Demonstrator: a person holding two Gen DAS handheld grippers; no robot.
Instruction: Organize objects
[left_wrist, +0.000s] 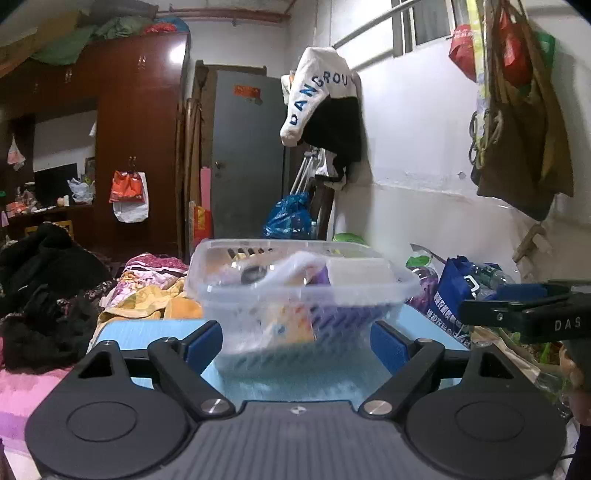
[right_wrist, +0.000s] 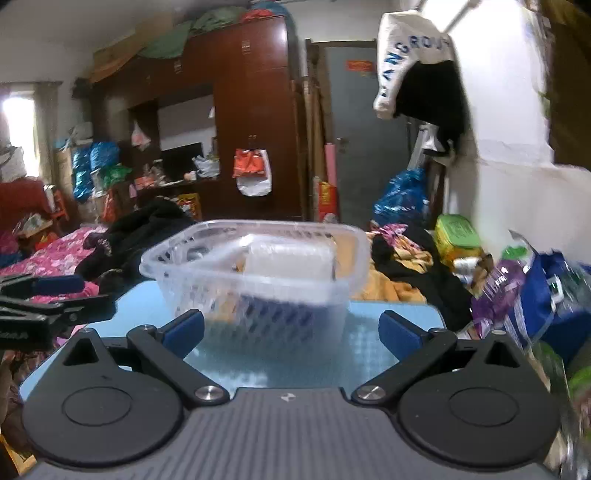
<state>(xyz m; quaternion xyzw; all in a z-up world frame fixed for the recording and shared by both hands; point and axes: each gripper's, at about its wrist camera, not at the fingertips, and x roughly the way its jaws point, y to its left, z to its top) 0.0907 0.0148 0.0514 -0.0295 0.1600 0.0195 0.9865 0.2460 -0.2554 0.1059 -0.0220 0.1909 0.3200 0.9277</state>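
A clear plastic basket (left_wrist: 369, 291) stands on a light blue table (left_wrist: 147, 328). It holds several items, among them a white box (left_wrist: 360, 271) and something purple; the rest is blurred. My left gripper (left_wrist: 297, 341) is open and empty, just in front of the basket. The basket also shows in the right wrist view (right_wrist: 184, 266) on the same table (right_wrist: 391, 314), with the white box (right_wrist: 291, 260) inside. My right gripper (right_wrist: 291, 332) is open and empty, close before the basket. Each gripper appears at the edge of the other's view.
A bed with black clothes (left_wrist: 48, 291) and patterned bedding (left_wrist: 147, 277) lies left of the table. Bags (left_wrist: 454, 291) crowd the right side by the white wall. A dark wardrobe (left_wrist: 136, 140), a grey door (left_wrist: 247, 155) and a hanging jacket (left_wrist: 325, 99) stand behind.
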